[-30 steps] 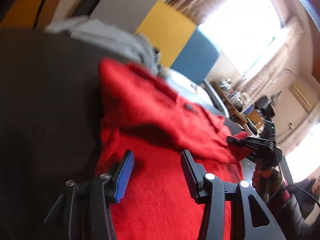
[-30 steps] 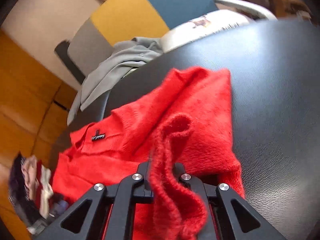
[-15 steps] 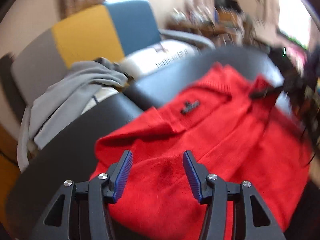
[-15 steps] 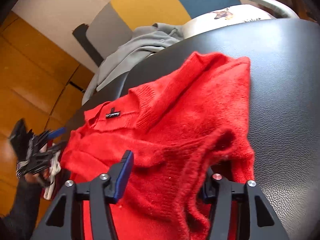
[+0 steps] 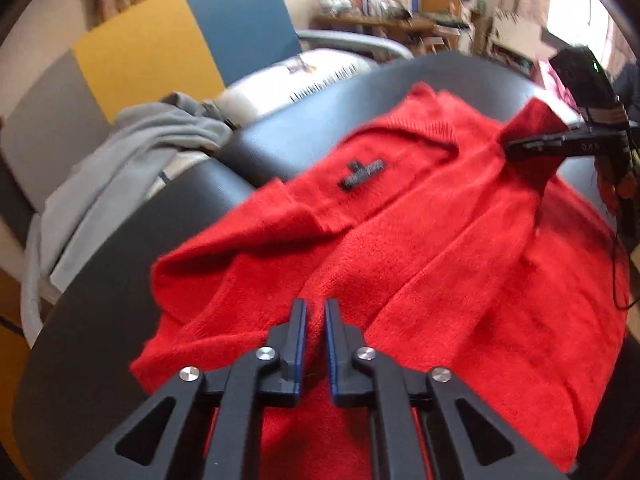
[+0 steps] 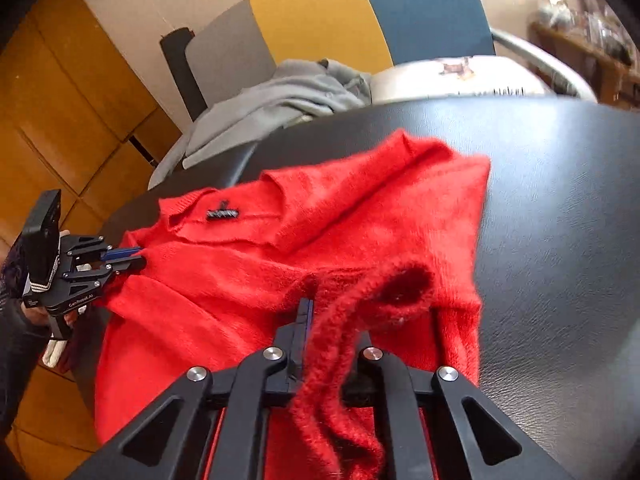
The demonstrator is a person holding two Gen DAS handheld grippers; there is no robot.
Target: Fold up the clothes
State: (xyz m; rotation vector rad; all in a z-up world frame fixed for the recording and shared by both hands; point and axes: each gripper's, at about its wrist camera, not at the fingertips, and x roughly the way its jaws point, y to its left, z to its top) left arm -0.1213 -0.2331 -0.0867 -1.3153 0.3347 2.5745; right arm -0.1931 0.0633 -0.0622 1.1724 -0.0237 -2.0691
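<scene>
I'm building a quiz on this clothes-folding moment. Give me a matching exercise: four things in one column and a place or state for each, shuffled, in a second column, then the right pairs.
Things
1. red sweater
2. grey garment
3. black label
4. right gripper

Places or states
A. heaped on the chair beyond the table
B. shut on a fuzzy red cuff
C. sewn inside the collar
D. spread across the black table

Pairs: 1-D, 2-A, 3-C, 4-B
</scene>
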